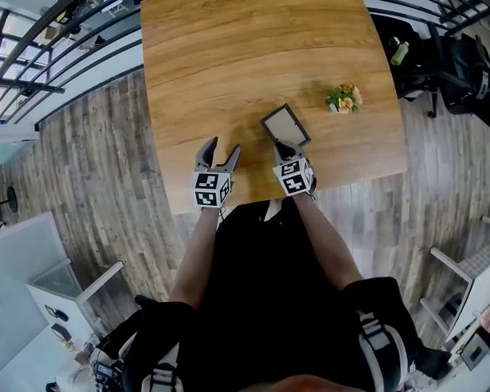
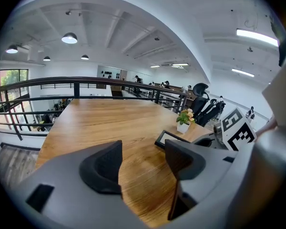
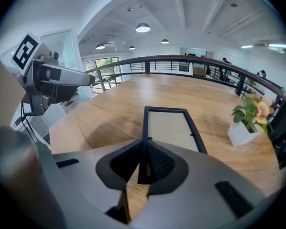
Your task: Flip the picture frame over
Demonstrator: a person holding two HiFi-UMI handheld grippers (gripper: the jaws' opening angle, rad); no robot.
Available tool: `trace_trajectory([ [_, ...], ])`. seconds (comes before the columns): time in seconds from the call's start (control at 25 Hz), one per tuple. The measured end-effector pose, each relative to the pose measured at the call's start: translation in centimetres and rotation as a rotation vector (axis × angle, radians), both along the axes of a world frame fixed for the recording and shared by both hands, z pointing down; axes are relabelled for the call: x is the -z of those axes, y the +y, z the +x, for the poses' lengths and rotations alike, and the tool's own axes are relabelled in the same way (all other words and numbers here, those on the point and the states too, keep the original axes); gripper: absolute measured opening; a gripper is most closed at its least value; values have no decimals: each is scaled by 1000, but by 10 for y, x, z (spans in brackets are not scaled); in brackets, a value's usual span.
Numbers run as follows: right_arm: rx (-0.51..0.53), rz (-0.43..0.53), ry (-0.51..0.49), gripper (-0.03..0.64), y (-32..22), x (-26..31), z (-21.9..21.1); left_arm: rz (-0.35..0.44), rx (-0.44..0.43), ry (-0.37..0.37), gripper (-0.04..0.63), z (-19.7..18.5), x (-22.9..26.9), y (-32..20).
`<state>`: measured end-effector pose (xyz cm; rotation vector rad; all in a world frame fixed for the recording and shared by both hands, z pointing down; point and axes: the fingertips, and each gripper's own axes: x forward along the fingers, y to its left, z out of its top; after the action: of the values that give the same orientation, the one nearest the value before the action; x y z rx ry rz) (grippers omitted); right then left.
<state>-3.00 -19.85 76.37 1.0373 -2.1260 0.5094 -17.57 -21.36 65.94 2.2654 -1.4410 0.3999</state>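
Note:
A small black picture frame [image 1: 285, 126] with a pale panel sits near the front edge of the wooden table [image 1: 253, 47]. My right gripper [image 1: 284, 150] is shut on the frame's near left edge, and the right gripper view shows the thin black frame [image 3: 169, 128] pinched between its pads [image 3: 157, 161], its far end reaching out over the table. My left gripper [image 1: 218, 152] hovers a short way to the left of the frame, jaws open with nothing between them. The left gripper view shows the frame [image 2: 174, 137] to its right, past its own fingers [image 2: 181, 159].
A small potted plant [image 1: 344, 99] in a white pot stands to the right of the frame. Black railings [image 1: 41, 47] run past the table's left and far sides. Dark bags and a chair [image 1: 441, 64] sit on the floor at the right.

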Motion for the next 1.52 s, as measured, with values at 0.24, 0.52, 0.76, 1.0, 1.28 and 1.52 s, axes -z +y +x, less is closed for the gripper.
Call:
trace_trajectory([
  [0.24,83,36,-21,48,-3,24,9,-19,78,74,295,19,3,0],
  [0.52,204,104,-64,48,-2,62,11,-29,169,247,295,48,20,-12],
  [0.76,257,138,-109,48,2,90,24,-59,191,371,295,82,28,-22],
  [1.0,319,171,-154,48,8,116,26,-82,256,615,295,101,30,-29],
  [1.28,392,192,-173,48,22,127,29,-89,282,702,293,108,32,-23],
  [1.52,442,189,-195,48,37,129,28,-80,276,786,158,109,36,-9],
])
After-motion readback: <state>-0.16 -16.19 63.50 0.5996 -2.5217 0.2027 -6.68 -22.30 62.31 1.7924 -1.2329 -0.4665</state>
